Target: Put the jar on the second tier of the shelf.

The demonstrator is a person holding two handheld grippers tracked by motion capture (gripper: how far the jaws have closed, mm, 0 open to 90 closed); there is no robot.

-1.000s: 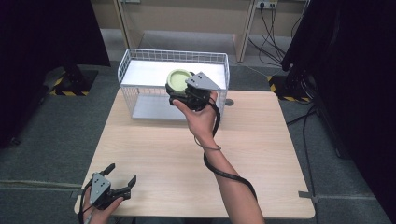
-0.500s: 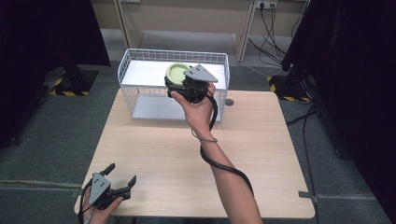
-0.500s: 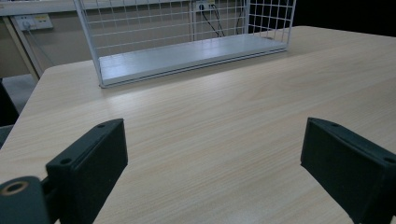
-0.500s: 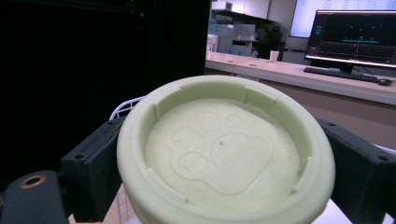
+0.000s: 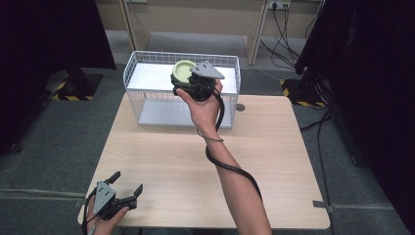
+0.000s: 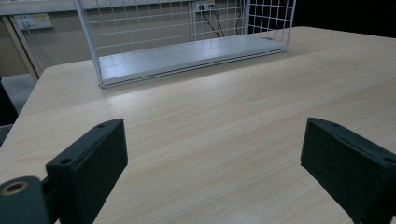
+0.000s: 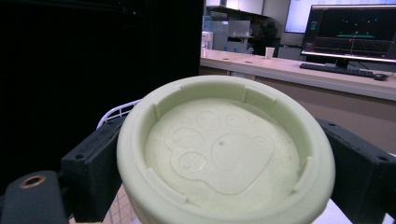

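Pale green bowl (image 7: 224,154) clamped between right claw (image 7: 224,186) jaws, above basket (image 5: 147,78)

The right arm is stretching forward across the middle of the high view, forearm bare, cable coiling along it. The right hand (image 5: 203,105) is gripping the right gripper (image 5: 188,81) raised and tilted back, grey plate on top; in the right gripper view its jaws are standing wide, pressing from both sides on what they hold. The left hand (image 5: 105,215) is sitting low at the near left, and the left gripper (image 5: 126,185) is pointing forward, jaws spread well apart.
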